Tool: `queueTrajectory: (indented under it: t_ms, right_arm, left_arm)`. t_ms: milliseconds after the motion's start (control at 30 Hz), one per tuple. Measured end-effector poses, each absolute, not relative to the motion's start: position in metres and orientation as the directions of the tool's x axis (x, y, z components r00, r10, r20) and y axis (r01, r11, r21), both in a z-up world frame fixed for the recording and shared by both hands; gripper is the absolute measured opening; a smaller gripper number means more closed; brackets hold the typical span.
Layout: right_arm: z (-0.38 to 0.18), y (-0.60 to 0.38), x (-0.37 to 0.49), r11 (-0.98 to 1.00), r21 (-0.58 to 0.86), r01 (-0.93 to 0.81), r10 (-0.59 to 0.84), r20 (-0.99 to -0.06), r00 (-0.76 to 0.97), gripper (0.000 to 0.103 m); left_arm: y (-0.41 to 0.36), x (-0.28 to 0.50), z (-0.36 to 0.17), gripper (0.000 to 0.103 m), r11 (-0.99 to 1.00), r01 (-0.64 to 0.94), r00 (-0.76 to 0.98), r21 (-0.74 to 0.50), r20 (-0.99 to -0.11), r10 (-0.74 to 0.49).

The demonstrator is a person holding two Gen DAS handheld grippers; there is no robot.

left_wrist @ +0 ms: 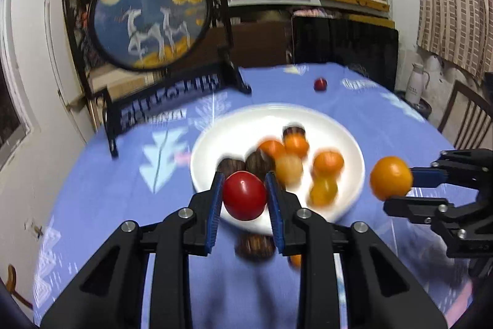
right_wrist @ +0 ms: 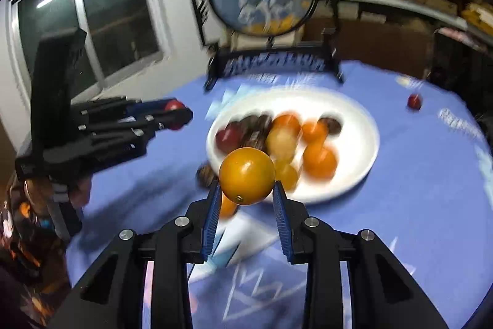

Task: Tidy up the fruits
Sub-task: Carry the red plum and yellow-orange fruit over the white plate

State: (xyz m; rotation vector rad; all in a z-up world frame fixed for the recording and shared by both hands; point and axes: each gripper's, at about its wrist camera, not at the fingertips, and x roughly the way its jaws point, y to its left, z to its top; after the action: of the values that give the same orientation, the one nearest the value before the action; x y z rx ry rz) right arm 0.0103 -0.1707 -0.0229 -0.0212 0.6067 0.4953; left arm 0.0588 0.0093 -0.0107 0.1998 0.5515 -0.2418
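Your left gripper [left_wrist: 245, 196] has its jaws clamped on a round glossy red fruit [left_wrist: 244, 195], held above the near rim of the round white ceramic plate [left_wrist: 351, 174]. The grip sits across the fruit's middle, blue ribbed pads [left_wrist: 216, 205] on both sides, so it should not roll out. Your right gripper [right_wrist: 247, 199] has its jaws closed on a smooth round orange-yellow fruit [right_wrist: 247, 176], also raised off the desk [left_wrist: 123, 190], just off the plate's edge. Both fruits are lifted, probably so you can drop them in from above without knocking the pile.

The plate already holds a heap of orange, yellow and dark brown fruits [left_wrist: 295, 165], blurred, count unclear. That heap fills the middle and near side; free white space shows at the far rim, so release there looks safest.

Leftovers on the blue patterned cloth: one small red fruit [left_wrist: 320, 84] far behind the plate, a dark brown fruit [left_wrist: 255, 245] and a small orange one [left_wrist: 295, 260] just below the near rim. Task looks well along, not finished.

The round painted deer screen on a black stand [left_wrist: 151, 11] stands at the desk's back edge, clear of the work.
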Motion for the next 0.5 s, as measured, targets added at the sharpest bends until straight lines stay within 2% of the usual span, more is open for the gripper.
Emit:
queueTrajectory:
  t_ms: [200, 500]
  right_arm:
    - [-0.004, -0.168, 0.033, 0.900, 0.095, -0.426, 0.410, -0.518, 0.751, 0.034]
    - [-0.015, -0.159, 0.071, 0.914, 0.073, -0.398, 0.370, -0.549, 0.749, 0.034]
  left_arm:
    - [-0.001, 0.104, 0.006, 0.027, 0.960, 0.263, 0.835, 0.099, -0.521, -0.175]
    - [-0.012, 0.137, -0.011, 0.027, 0.965, 0.238, 0.825, 0.109, -0.547, -0.142]
